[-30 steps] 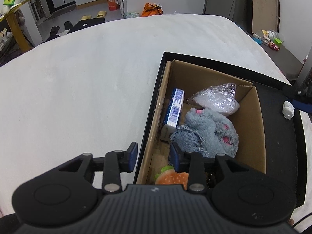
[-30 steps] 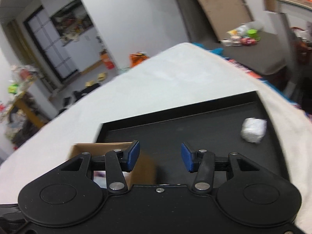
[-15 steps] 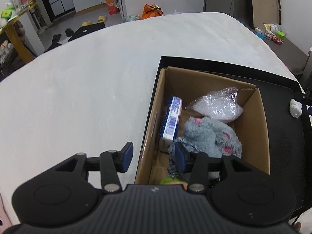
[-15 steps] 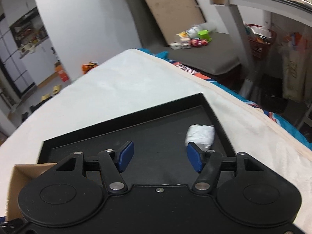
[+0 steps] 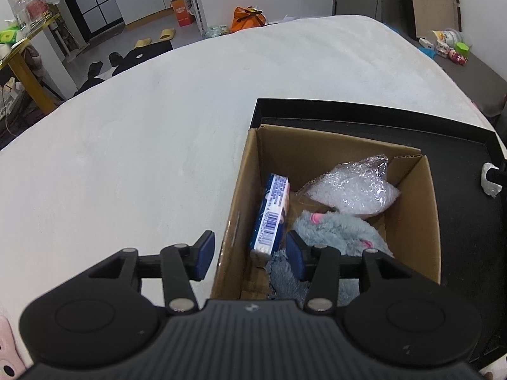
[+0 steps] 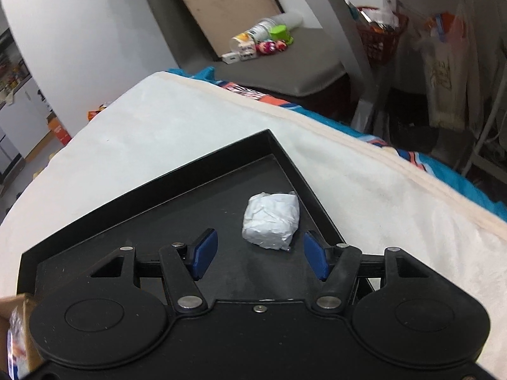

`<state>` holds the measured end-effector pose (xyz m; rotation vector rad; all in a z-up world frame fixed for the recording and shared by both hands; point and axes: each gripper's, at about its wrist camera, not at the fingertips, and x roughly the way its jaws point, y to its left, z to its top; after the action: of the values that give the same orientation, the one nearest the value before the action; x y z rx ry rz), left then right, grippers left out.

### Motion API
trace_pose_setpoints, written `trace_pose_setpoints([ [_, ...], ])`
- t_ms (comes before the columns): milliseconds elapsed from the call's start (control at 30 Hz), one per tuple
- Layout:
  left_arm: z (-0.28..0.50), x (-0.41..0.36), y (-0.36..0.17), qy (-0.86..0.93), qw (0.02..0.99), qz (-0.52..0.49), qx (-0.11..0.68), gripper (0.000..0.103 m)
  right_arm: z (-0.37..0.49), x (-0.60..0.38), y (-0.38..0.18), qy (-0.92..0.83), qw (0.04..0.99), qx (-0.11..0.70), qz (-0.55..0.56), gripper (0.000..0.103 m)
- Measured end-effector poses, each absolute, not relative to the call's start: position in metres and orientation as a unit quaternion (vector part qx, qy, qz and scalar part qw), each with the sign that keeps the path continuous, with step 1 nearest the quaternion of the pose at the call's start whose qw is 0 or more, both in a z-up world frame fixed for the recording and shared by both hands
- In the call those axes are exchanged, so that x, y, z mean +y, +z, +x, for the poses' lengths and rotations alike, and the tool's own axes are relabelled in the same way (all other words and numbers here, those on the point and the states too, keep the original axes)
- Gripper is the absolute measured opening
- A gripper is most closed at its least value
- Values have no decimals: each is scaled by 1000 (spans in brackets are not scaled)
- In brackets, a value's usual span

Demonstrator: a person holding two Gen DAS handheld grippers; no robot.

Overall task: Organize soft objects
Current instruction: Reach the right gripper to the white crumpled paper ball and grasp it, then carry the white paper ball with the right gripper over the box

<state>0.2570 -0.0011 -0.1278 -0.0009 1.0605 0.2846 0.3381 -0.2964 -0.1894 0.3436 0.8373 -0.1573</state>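
Note:
A cardboard box (image 5: 408, 209) stands on a black tray (image 5: 374, 117). In it lie a grey plush toy (image 5: 342, 231), a clear plastic bag (image 5: 351, 186) and a blue-and-white packet (image 5: 272, 215). My left gripper (image 5: 250, 255) is open and empty, straddling the box's left wall. A white crumpled wad (image 6: 272, 220) lies in the tray's (image 6: 158, 186) right corner; it also shows in the left wrist view (image 5: 489, 180). My right gripper (image 6: 259, 255) is open, just short of the wad, which sits ahead between the fingers.
The tray lies on a white bed cover (image 5: 158, 126). A pink plush (image 5: 8, 345) peeks in at the lower left. A grey bench (image 6: 285, 63) with bottles and toys stands beyond the bed. Part of the box (image 6: 16, 332) shows at the right view's lower left.
My right gripper has swung right and moved toward the white wad while opening wider. My left gripper has drawn back and up from the box, staying open.

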Motion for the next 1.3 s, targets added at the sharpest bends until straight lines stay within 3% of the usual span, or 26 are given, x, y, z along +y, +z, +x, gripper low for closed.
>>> trace_pose_setpoints([
  [433, 265, -4, -138, 143, 846, 11, 514, 53, 360, -304, -208, -88, 890, 412, 174, 59],
  [533, 265, -2, -139, 145, 845, 9, 514, 54, 360, -305, -211, -89, 888, 416, 173, 52],
  [567, 265, -2, -139, 145, 845, 8, 514, 54, 360, -305, -211, -90, 888, 416, 173, 44],
  [1300, 245, 2, -132, 140, 849, -3, 509, 55, 331, -303, -197, -74, 886, 426, 166, 43],
])
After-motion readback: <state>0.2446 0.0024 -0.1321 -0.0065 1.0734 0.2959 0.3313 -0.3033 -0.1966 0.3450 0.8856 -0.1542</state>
